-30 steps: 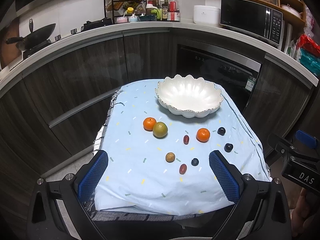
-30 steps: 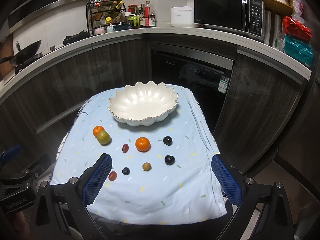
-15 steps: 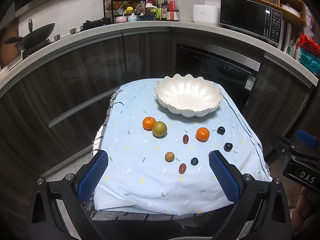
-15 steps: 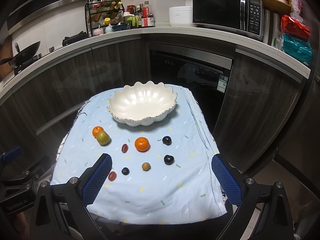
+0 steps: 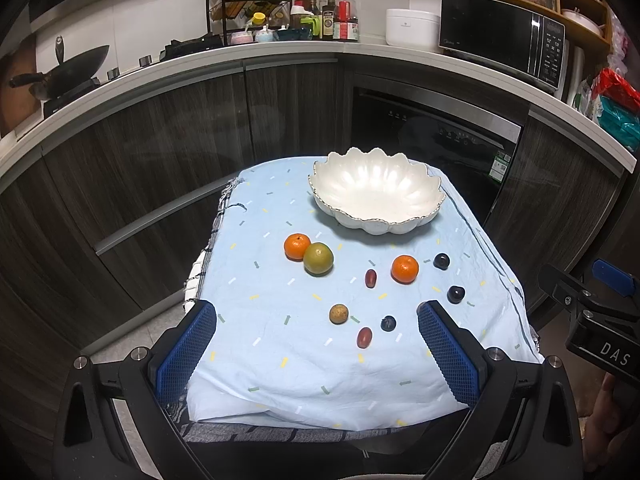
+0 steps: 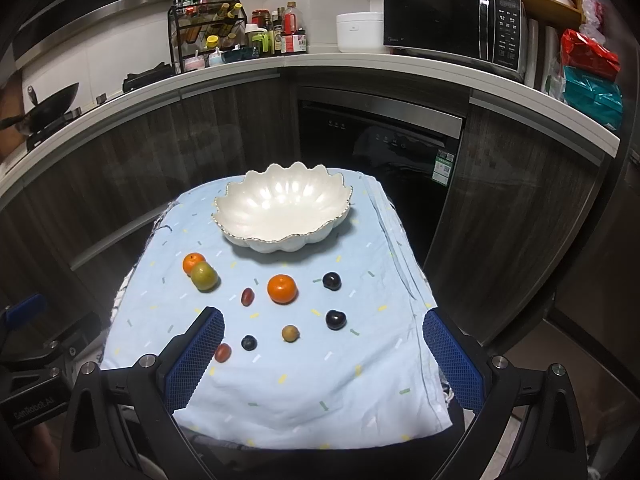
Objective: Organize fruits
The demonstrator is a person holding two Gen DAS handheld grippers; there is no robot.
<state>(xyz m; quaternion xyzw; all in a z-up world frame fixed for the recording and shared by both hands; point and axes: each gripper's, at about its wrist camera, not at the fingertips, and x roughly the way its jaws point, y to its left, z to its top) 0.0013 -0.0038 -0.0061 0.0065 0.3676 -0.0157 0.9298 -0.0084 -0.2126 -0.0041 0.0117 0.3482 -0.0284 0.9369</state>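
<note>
A white scalloped bowl (image 5: 376, 194) (image 6: 282, 210) stands empty at the far end of a small table under a light blue cloth (image 5: 280, 352) (image 6: 320, 380). Loose fruit lies in front of it: two oranges (image 5: 405, 269) (image 6: 282, 288), a green citrus (image 5: 318, 259) (image 6: 204, 276), red dates (image 5: 371, 278) (image 6: 247, 297), dark plums (image 5: 456, 294) (image 6: 335, 319), a small brown fruit (image 5: 338, 314) (image 6: 290, 333) and a dark berry (image 5: 388, 323) (image 6: 249, 343). My left gripper (image 5: 316, 354) and right gripper (image 6: 322, 360) hover open above the near edge, holding nothing.
Dark cabinets and an oven (image 6: 380, 148) curve behind the table. The counter carries a spice rack (image 6: 208, 36), a microwave (image 6: 452, 26), a rice cooker (image 6: 360, 32) and a wok (image 5: 60, 72). The other gripper's body shows at each view's side edge (image 5: 596, 320).
Both grippers have crept slightly forward and down toward the table; the fruit and the bowl have not moved.
</note>
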